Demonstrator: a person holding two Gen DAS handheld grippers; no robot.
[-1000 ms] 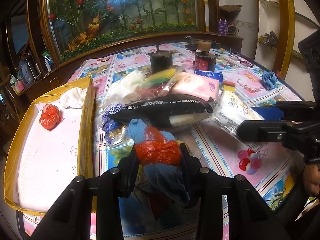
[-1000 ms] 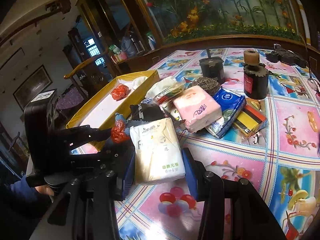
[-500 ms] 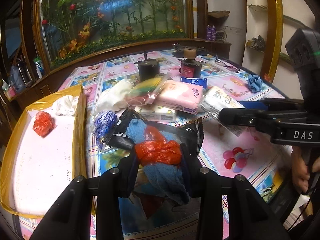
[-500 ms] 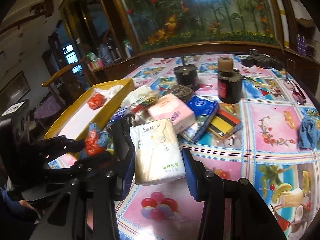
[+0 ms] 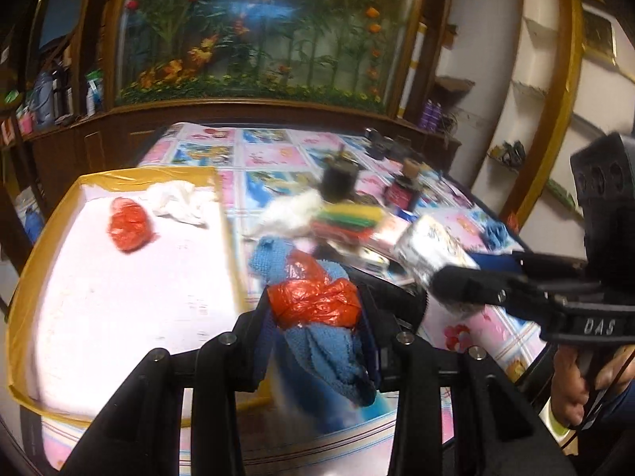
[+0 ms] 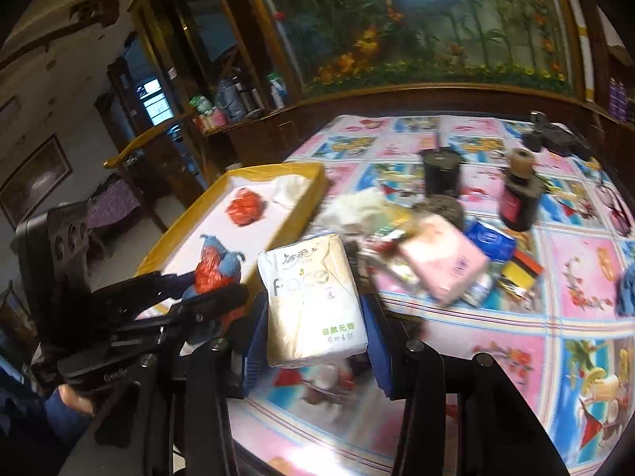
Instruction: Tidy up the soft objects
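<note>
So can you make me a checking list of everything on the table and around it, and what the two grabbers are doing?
Surface: round table with a cartoon-picture cloth.
Job's things: yellow-edged tray holds a red bag ball and a white rag; tissue pack; blue cloth with red bag.
Clutter: pink pack, blue pack, two dark jars.
Grippers: left gripper shut on the blue cloth with red bag; right gripper shut on the tissue pack.
Cables: nothing seen.
Surroundings: flower mural, wooden shelves.
</note>
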